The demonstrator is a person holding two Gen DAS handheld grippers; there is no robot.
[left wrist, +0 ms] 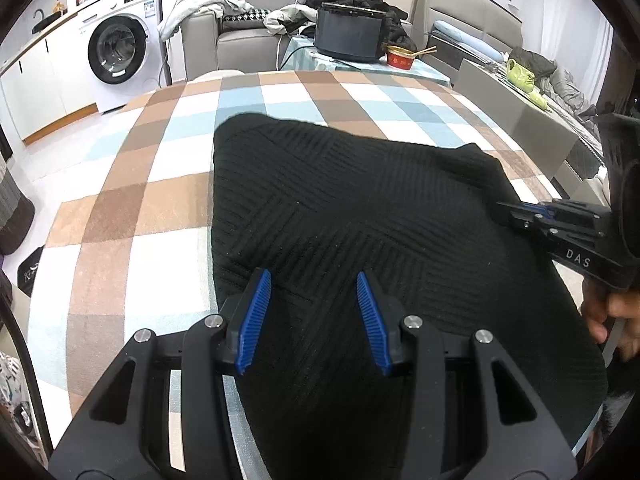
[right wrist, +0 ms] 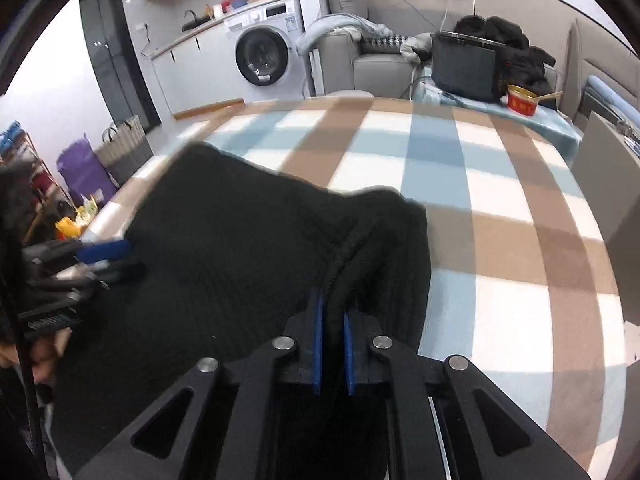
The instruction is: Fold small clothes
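Note:
A black ribbed knit garment (left wrist: 360, 208) lies spread on the checked tablecloth (left wrist: 160, 184). My left gripper (left wrist: 314, 280) is open and hovers over the garment's near-left part, holding nothing. My right gripper (right wrist: 333, 308) is shut on a bunched fold of the garment (right wrist: 240, 240) at its right edge, and lifts that edge slightly. The right gripper also shows in the left wrist view (left wrist: 516, 212) at the garment's right side. The left gripper shows blurred at the left of the right wrist view (right wrist: 116, 258).
A black box (left wrist: 348, 36) and a red bowl with chopsticks (left wrist: 400, 58) stand on a side table beyond the far edge. A washing machine (left wrist: 120, 48) and a grey sofa (left wrist: 240, 28) are behind. The checked cloth (right wrist: 500, 216) lies bare to the right of the garment.

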